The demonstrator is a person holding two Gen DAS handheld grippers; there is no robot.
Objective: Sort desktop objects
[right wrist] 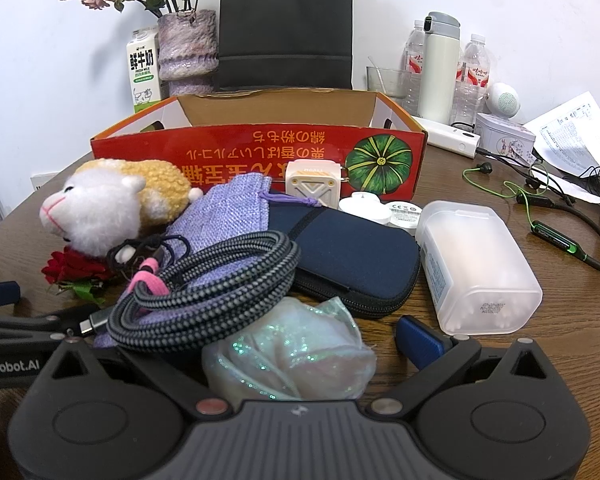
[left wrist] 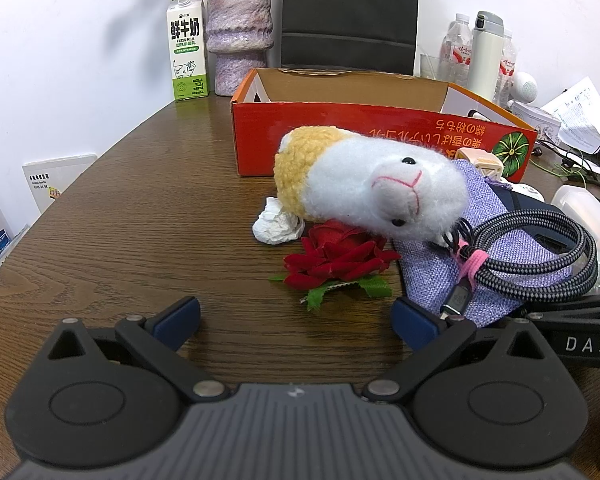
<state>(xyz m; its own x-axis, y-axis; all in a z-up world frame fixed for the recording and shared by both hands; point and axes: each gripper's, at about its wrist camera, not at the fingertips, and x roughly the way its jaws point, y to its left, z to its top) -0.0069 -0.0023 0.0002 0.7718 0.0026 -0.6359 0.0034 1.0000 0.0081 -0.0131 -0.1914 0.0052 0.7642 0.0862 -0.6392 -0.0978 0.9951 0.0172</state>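
Note:
A red cardboard box [left wrist: 340, 136] [right wrist: 236, 152] stands open at the back of the wooden table. In front of it lies a pile: a plush sheep [left wrist: 364, 184] [right wrist: 112, 204], a red fabric rose [left wrist: 336, 260] [right wrist: 76, 268], a crumpled tissue [left wrist: 276, 224], a lilac cloth pouch [left wrist: 496, 236] [right wrist: 228, 208], a coiled braided cable [left wrist: 540, 248] [right wrist: 208, 280], a navy case [right wrist: 348, 252], a frosted plastic box [right wrist: 476, 268], a cream charger [right wrist: 312, 184] and an iridescent wrapper [right wrist: 292, 352]. My left gripper [left wrist: 296, 320] is open, just short of the rose. My right gripper [right wrist: 268, 340] is open around the wrapper; its left finger is hidden under the cable.
A milk carton [left wrist: 186, 48], a purple vase [left wrist: 240, 32] and a black bag [left wrist: 348, 12] stand behind the box. Bottles and a white flask [right wrist: 440, 68], a tin [right wrist: 504, 136], papers [right wrist: 572, 136] and green earphones [right wrist: 548, 220] crowd the right side.

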